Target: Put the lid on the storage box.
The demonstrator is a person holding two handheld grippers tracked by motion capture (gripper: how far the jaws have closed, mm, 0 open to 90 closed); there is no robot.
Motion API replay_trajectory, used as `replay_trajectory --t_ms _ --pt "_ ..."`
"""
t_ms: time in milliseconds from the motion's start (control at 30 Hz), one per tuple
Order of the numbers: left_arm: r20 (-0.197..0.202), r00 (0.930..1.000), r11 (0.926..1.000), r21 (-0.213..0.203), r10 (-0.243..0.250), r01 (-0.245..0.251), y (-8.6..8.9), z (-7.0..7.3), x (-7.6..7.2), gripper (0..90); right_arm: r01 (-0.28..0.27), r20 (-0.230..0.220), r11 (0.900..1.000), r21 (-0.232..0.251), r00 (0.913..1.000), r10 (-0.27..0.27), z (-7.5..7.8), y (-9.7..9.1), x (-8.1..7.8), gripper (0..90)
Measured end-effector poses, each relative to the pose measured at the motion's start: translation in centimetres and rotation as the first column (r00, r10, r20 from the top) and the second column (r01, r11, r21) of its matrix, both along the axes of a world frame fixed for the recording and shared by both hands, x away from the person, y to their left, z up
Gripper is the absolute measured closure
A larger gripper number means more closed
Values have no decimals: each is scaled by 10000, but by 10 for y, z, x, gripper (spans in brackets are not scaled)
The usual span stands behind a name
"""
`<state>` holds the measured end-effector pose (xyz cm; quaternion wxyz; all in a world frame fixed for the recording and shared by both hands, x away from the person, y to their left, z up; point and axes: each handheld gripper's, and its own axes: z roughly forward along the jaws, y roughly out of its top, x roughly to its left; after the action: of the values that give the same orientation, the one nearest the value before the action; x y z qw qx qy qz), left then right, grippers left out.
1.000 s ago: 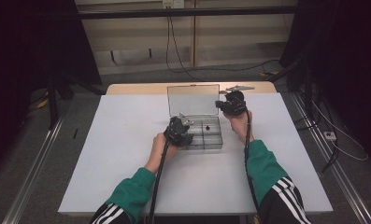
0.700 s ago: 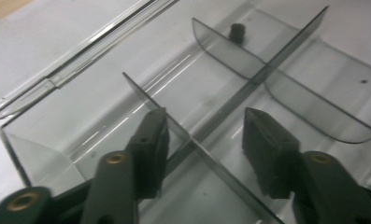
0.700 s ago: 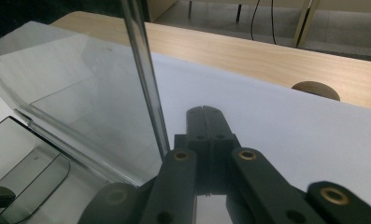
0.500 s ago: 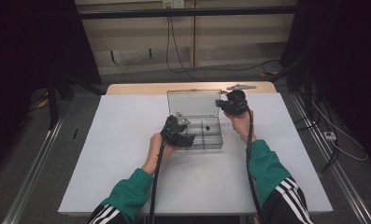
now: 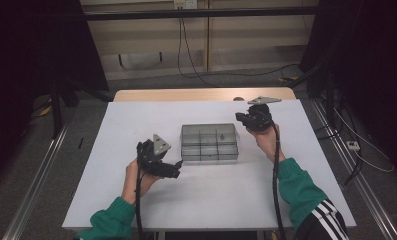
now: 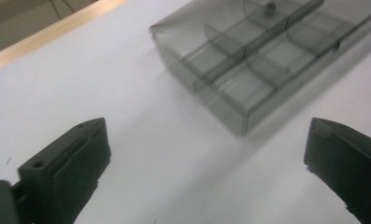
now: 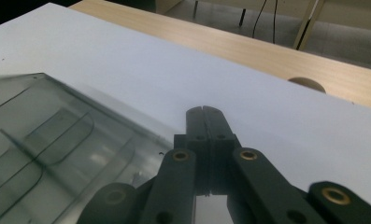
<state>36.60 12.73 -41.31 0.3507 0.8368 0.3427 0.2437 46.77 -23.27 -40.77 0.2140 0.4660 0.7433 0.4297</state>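
Tools differ: the left tool, near the box's left front corner, has just been opening and gapes wide, empty; the right tool, at its right rear corner, is pressed shut, apparently holding nothing. The clear compartment box lies closed mid-tabletop, long axis left-right.

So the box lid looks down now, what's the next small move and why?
Probably draw the right gripper back from the clear compartment box. Its jaws are shut with nothing between them, beside the box's far right corner. The lid lies flat, and the left gripper, whose jaws have just been opening, stands wide and apart from the box.
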Motion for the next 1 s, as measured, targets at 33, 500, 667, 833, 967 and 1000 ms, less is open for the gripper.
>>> replay_trajectory --t_ms 33,500,667,833,967,1000 --pt "-3 10000 10000 13 45 -45 5 -1 -4 0 -70 -38 10000 -9 10000 70 -1 -2 -6 857" --pt "202 9998 10000 72 30 -32 28 -10 -43 0 -1254 -774 9918 -231 9893 1233 -11 -10 -89 375" --pt "271 9996 10000 70 -2 0 31 -10 -51 0 -1569 -865 9870 -361 9844 1533 -6 -6 -109 243" --pt "314 9994 9999 49 -113 112 34 -11 -60 0 -1887 -1051 9808 -483 9775 1829 -9 -3 -129 112" --pt "405 9989 9996 153 -231 225 36 -12 -67 0 -2130 -1061 9754 -562 9727 2063 -14 0 -145 58" --pt "351 9990 9995 159 -261 255 36 -12 -69 0 -2162 -1041 9745 -598 9723 2094 -15 1 -149 42"
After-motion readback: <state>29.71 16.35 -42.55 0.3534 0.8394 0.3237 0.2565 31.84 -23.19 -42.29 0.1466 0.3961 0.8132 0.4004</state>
